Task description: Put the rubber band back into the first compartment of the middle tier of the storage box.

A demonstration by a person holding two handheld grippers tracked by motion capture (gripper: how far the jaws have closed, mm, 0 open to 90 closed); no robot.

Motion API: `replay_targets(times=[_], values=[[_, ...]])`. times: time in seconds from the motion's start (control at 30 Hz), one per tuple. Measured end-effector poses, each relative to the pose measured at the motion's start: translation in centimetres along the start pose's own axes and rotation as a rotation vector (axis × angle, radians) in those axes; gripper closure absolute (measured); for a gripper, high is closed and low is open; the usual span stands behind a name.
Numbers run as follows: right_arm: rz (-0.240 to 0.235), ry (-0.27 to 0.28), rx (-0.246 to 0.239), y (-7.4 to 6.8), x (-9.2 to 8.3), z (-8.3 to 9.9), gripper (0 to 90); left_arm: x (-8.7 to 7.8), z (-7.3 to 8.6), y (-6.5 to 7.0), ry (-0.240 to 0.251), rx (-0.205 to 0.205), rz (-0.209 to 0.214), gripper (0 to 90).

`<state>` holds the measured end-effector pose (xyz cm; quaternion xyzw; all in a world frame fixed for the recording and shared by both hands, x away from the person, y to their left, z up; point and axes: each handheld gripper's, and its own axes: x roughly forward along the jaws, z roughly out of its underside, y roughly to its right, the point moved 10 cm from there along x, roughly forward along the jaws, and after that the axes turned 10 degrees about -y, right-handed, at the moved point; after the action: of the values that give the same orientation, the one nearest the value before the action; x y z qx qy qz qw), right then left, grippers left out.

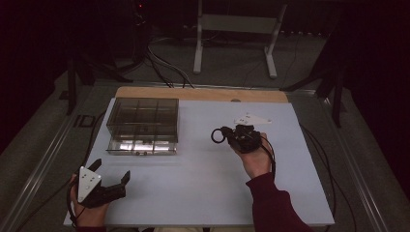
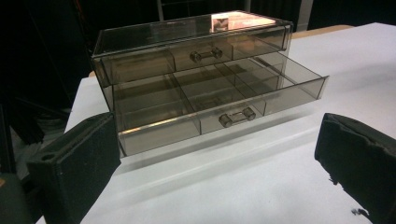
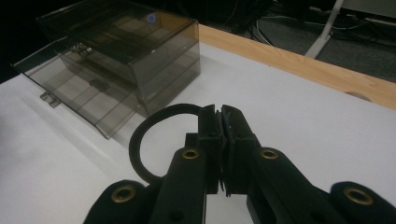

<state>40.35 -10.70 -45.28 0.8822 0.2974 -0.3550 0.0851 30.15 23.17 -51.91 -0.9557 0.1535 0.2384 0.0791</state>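
Your right gripper (image 3: 219, 116), mid-desk to the right of the organizer, is clamped on a black ring (image 3: 144, 140), and your left gripper (image 2: 215, 154) hangs wide and empty at the near left corner of the desk (image 1: 203, 193). The clear drawer organizer (image 1: 142, 124) sits far left with its lower drawer (image 2: 219, 109) already pulled out, so opening looks done and likely dropping the ring into a compartment remains. No readable brand or label anywhere; faint letters on the floor at left are too dim to read.

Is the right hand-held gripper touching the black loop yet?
Touching. The right gripper view shows the right hand-held gripper with its jaws shut on the black loop, which curls out to one side; the high view agrees.
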Motion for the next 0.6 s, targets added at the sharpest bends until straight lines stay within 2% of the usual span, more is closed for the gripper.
replay_targets(times=[0.33,0.6], values=[[-0.008,0.011,-0.008,-0.4,0.3,-1.6,88.2,0.1,0.1,0.0,-0.004,0.003,0.001,0.9],[-0.045,0.029,0.005,-0.8,0.7,-3.0,88.2,0.2,0.1,0.1,-0.005,0.005,0.005,0.9]])
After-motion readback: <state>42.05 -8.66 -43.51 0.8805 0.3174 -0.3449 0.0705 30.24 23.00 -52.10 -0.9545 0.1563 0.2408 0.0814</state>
